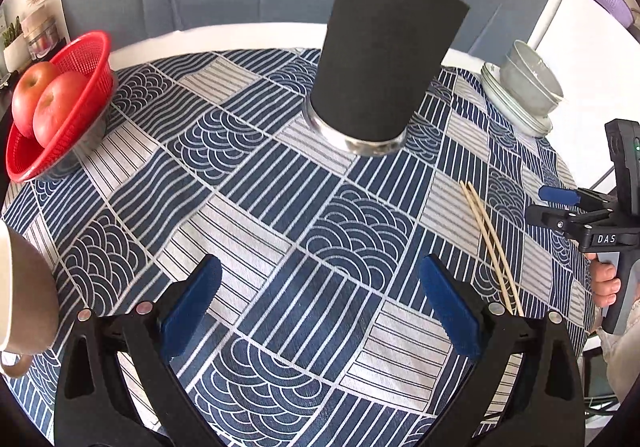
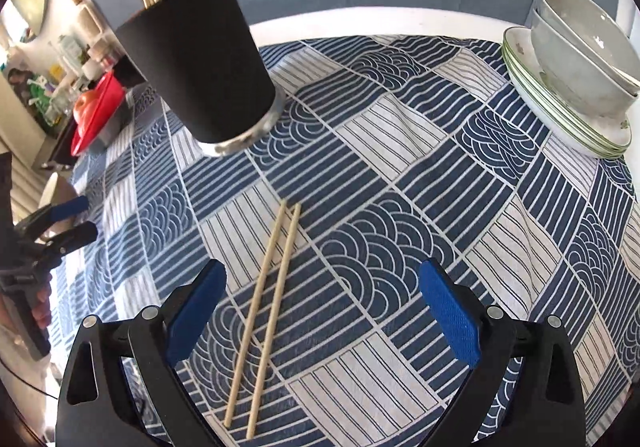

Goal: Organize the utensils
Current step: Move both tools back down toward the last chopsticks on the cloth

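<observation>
Tablecloth (image 2: 400,151): chopsticks (image 2: 266,287) between right tool (image 2: 322,311) fingers.

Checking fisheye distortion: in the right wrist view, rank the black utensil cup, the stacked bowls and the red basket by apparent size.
1. Black utensil cup, largest.
2. Stacked bowls, nearly as large; with fisheye stretch this ranking is unsure.
3. Red basket, clearly smallest, farther away and partly hidden.

Bright, even daylight is filling both views, casting only faint, soft shadows. Fisheye distortion is bending the counter (image 1: 280,207) edge and darkening the corners. Glare is washing out the white wall at right, and the far background is looking soft.
</observation>
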`<state>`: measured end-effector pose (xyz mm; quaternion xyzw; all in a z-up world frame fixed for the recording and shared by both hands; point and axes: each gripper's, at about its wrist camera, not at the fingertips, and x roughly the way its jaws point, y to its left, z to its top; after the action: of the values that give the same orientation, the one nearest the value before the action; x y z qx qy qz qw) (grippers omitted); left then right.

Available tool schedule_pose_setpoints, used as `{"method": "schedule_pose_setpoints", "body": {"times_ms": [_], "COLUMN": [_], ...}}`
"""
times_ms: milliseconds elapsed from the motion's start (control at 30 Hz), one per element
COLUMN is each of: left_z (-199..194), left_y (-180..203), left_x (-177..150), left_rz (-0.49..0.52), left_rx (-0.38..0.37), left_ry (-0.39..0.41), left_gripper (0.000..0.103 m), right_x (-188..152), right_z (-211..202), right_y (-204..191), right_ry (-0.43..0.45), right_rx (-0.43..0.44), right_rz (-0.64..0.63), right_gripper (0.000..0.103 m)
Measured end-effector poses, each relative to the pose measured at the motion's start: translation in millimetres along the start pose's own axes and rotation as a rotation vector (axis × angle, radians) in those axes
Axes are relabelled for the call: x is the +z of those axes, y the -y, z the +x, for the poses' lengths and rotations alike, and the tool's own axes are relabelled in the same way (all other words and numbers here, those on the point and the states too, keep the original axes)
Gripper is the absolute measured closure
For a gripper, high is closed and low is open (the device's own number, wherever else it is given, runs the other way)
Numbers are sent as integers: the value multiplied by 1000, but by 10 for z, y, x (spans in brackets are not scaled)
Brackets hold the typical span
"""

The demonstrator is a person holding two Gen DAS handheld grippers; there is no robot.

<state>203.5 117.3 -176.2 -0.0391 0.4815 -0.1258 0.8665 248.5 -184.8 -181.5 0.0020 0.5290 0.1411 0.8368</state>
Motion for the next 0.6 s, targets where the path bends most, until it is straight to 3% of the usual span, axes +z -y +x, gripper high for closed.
{"method": "schedule_pose_setpoints", "body": {"times_ms": [200,500,600], "left_z": [151,357,448], "left_y": [111,380,544], "left_x": [-104,-24,11], "left_rz": [52,92,152], "left_rx": [38,20,23], "left_ry": [-45,-107,-127], "left_gripper": [6,6,6], "right_x": [-132,-185,-152], "right_z": [156,302,290], "right_y": [30,-35,3], "right_ry": [-50,-91,-93], "right_rx": [-16,-93,-95], "right_rz": [3,-79,-83], "right_gripper": [10,14,21]}}
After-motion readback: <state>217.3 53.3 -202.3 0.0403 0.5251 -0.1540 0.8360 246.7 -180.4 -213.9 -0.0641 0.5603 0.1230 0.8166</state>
